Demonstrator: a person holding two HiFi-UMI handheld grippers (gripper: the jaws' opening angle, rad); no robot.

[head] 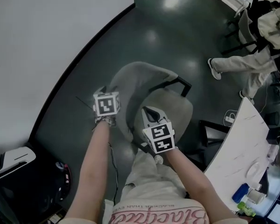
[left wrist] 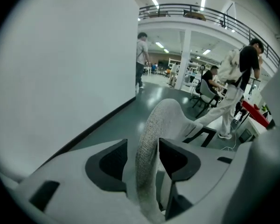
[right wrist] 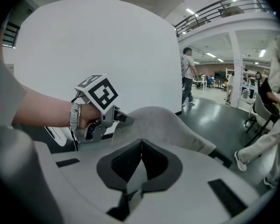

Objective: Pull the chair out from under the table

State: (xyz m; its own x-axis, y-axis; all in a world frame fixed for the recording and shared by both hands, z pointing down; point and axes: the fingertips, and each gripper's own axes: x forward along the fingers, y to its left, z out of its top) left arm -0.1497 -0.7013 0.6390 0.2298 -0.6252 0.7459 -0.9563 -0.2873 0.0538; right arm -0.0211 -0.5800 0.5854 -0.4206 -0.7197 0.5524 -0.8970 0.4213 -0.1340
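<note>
By a white wall, left gripper clamped on chair back, right gripper closed empty, base hidden.

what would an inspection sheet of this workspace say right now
surface: dark glossy floor; white table at the right
job's things: grey chair stands on the floor beside the table, not under it
clutter: blue bottle and small items on the table's near end
grippers: left hand-held gripper shut on the chair's backrest edge; right hand-held gripper shut, nothing in it
cables: thin cable runs along the left forearm; white cable on the floor by the table
surroundings: white wall at the left; a person farther off
</note>
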